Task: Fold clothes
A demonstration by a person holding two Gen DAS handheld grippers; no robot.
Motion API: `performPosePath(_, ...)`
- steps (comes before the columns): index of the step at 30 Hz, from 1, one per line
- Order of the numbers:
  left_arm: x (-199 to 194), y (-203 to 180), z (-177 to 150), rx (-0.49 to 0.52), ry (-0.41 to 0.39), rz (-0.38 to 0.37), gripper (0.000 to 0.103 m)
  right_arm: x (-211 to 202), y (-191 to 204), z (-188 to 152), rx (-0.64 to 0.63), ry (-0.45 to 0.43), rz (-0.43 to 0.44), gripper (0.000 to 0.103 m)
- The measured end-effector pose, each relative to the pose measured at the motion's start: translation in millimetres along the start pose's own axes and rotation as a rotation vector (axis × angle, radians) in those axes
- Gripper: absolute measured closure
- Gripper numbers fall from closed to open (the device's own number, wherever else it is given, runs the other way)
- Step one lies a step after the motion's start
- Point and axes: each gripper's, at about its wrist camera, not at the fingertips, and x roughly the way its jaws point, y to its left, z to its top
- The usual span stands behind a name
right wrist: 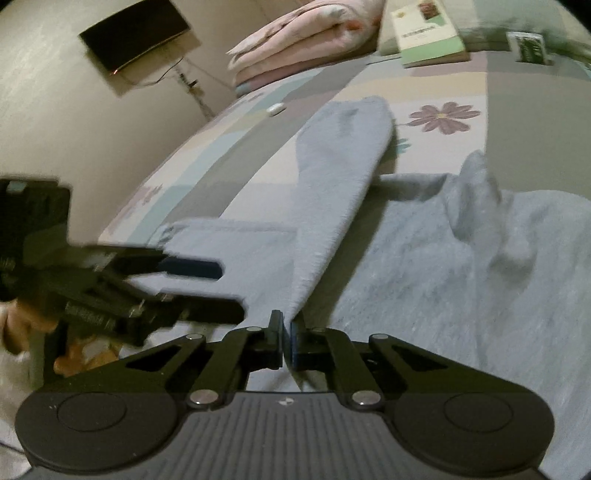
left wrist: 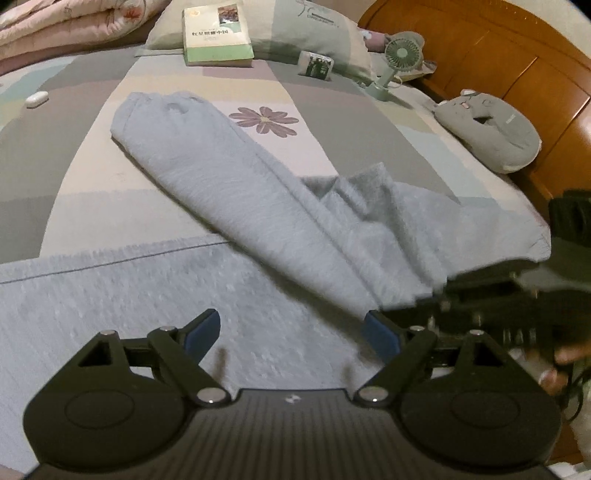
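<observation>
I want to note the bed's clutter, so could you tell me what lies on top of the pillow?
A green-and-white book leans on the pillow, hiding the part beneath it. A small packet sits at the pillow's front edge.

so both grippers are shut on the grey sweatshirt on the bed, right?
Not quite. Only the right gripper is shut on the grey sweatshirt; the right wrist view shows its jaws closed on a fabric edge. The left gripper is open, its jaws spread wide above the cloth in the left wrist view. The sweatshirt does lie on the bed.
</observation>
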Motion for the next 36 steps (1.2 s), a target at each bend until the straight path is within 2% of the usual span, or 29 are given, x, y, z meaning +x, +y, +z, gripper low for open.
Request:
performPosePath(5,9.5,-1.4,-1.3,-0.033,0.028,-0.078,0.018,9.1,12.0,-21.9,-0.045,0.073,-0.021,0.090)
performPosePath(8,22.3,-0.9,-3.1,-0.061,0.053,-0.126,0.018,7.9,12.8,-34.6,-0.043,0.093,-0.048,0.080)
performPosePath(12,41.4,4.2,-6.7,-0.106,0.085,-0.193,0.018,-15.9,9.2,-46.7,-0.007,0.053,-0.058,0.078)
performPosePath(15,52.7,15.7,0.3,-0.160,0.058,-0.239,0.018,-38.9,6.1,-54.8,0.018,0.010,-0.080,0.072)
performPosePath(23,83.0,46.5,19.0,-0.305,-0.013,-0.361,0.020,-87.6,-9.2,-75.6,0.123,-0.102,-0.124,0.070)
performPosePath(26,93.1,61.6,20.3,-0.392,-0.069,-0.431,0.021,-95.3,-17.2,-82.4,0.172,-0.133,-0.130,0.069)
performPosePath(28,95.1,69.2,18.5,-0.440,-0.103,-0.448,0.031,-99.0,-19.9,-87.2,0.197,-0.151,-0.132,0.069)
performPosePath(31,95.7,69.0,18.3,-0.425,-0.108,-0.419,0.039,-105.6,-21.5,-96.8,0.229,-0.179,-0.136,0.064)
performPosePath(32,95.2,66.3,18.6,-0.404,-0.109,-0.397,0.046,-108.8,-22.5,-100.8,0.243,-0.191,-0.142,0.062)
performPosePath(34,92.0,59.0,20.2,-0.354,-0.103,-0.320,0.068,-116.8,-24.8,-109.6,0.277,-0.213,-0.149,0.061)
performPosePath(35,90.4,55.5,21.0,-0.330,-0.100,-0.283,0.075,-121.1,-26.2,-114.1,0.297,-0.224,-0.152,0.059)
performPosePath(36,88.8,53.0,21.5,-0.316,-0.096,-0.257,0.085,-124.8,-27.7,-118.0,0.318,-0.234,-0.159,0.055)
